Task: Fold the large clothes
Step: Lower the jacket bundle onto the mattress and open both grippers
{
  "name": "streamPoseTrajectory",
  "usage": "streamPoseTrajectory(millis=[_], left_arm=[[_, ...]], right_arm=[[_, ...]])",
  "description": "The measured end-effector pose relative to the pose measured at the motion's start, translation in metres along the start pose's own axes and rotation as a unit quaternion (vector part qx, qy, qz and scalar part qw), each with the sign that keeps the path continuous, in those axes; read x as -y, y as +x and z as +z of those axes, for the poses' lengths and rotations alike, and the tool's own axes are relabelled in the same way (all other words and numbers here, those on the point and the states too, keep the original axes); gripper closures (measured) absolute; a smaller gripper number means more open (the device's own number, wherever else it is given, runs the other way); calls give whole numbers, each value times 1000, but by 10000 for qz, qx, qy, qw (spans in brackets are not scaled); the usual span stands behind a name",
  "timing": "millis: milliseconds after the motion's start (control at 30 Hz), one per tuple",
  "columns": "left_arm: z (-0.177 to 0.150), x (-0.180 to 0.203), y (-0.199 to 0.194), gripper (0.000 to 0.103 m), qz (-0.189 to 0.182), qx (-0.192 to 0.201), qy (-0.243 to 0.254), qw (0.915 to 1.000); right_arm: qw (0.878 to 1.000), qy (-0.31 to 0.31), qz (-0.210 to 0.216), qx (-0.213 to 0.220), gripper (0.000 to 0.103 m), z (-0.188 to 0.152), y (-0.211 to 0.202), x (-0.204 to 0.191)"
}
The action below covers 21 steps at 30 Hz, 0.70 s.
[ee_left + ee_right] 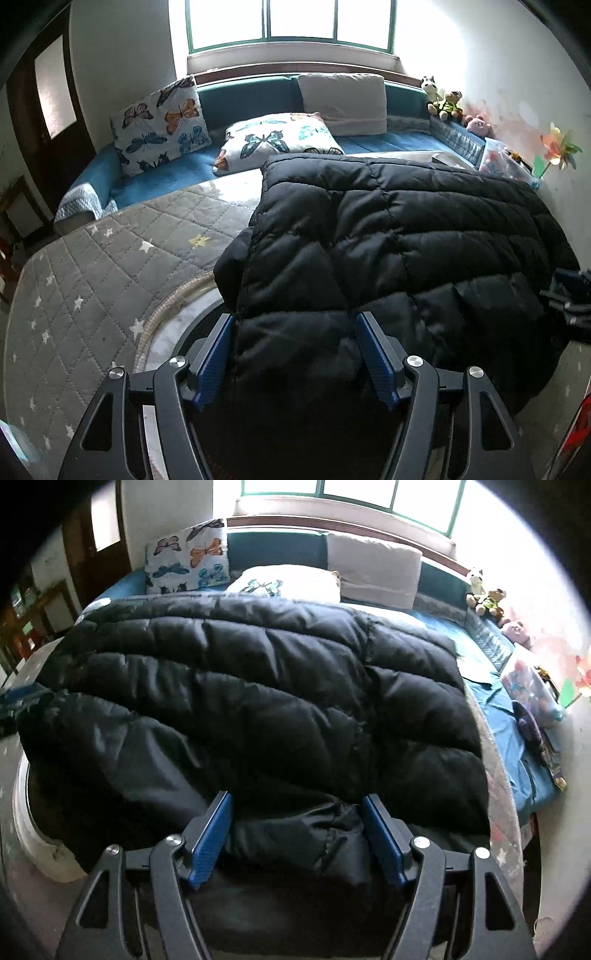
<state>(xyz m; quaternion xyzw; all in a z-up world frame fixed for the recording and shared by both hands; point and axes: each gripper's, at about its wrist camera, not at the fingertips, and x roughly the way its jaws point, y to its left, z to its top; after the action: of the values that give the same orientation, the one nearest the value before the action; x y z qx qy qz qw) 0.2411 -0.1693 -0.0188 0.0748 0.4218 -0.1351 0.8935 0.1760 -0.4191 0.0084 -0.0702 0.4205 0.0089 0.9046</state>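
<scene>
A black quilted puffer coat [388, 236] is lying spread on the grey star-print quilted mat [85, 280] at the near end of the bed, its bulk reaching back toward the butterfly pillows [162, 122] and the window. Both tools are sitting at the coat's near hem, one toward each side. The left gripper [295, 354] is pointing steeply down, its blue pads [216, 354] standing wide apart with the coat's near left edge between them; the fabric is bulging up close to the pads, but no pinch is showing. The right gripper [297, 834] is angled down in the same way, jaws also spread, a rumpled fold of the hem lying in the gap and seeming to brush the right-hand pad. Judgement: the step in hand is taking hold of the near hem before carrying it over for a fold; nothing looks folded across yet from this end, though the coat's far side is hidden. The next move is calling for both tools to settle lower and close on a full thickness of padded cloth, since slippery shell fabric could slide out of a shallow bite. Soft toys [443, 103] are sitting well clear at the far right corner.
</scene>
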Motion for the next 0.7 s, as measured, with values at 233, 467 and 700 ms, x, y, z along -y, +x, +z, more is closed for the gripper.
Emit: streamPoseTrajectory(millis=[233, 467, 700], left_arm=[[-8, 12, -8, 31, 147, 31, 208, 9997], [-14, 12, -17, 31, 153, 10, 245, 9996], [-31, 12, -47, 31, 60, 84, 117, 9999]], right_arm=[[9999, -114, -103, 72, 25, -6, -3, -13], [9998, -153, -101, -45, 25, -7, -4, -11], [9997, -184, -27, 131, 25, -23, -31, -19]])
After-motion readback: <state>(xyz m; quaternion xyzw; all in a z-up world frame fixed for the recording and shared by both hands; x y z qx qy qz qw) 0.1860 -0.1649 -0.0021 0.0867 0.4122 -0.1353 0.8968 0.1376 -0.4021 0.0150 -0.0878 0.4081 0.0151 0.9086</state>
